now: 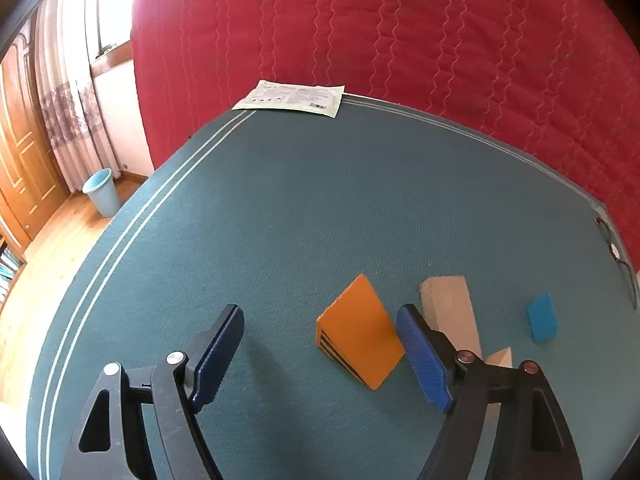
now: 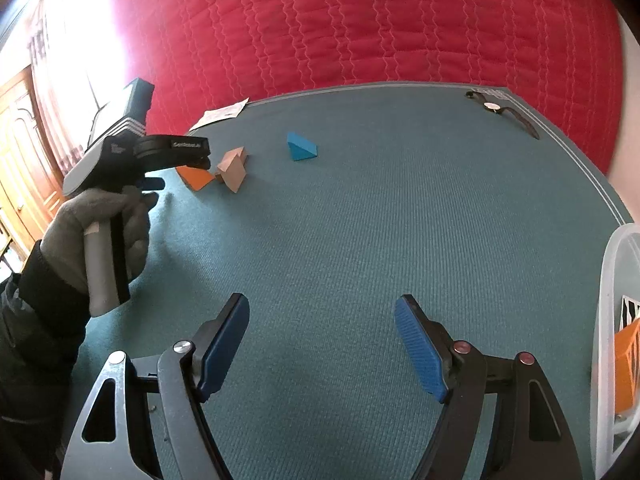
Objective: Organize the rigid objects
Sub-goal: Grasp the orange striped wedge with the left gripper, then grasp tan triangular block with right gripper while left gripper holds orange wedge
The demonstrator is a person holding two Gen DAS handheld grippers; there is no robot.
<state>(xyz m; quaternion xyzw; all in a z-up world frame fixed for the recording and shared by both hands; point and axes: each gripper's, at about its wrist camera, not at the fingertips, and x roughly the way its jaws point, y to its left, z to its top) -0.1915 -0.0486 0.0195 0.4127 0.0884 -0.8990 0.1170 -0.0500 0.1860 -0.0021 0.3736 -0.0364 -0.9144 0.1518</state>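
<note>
Blocks (image 1: 358, 330) lie on teal mat (image 1: 260, 220) before red quilt (image 1: 400, 28).

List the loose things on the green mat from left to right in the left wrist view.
Paper packet at the far edge → orange wedge → pale wooden block → blue block → wristwatch at the right edge.

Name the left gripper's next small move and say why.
Probably ease the left gripper forward and right until its open jaws straddle the orange wedge, then close. The wedge lies just ahead, near the right-side jaw, nothing is held, and the clear bin awaits.
</note>
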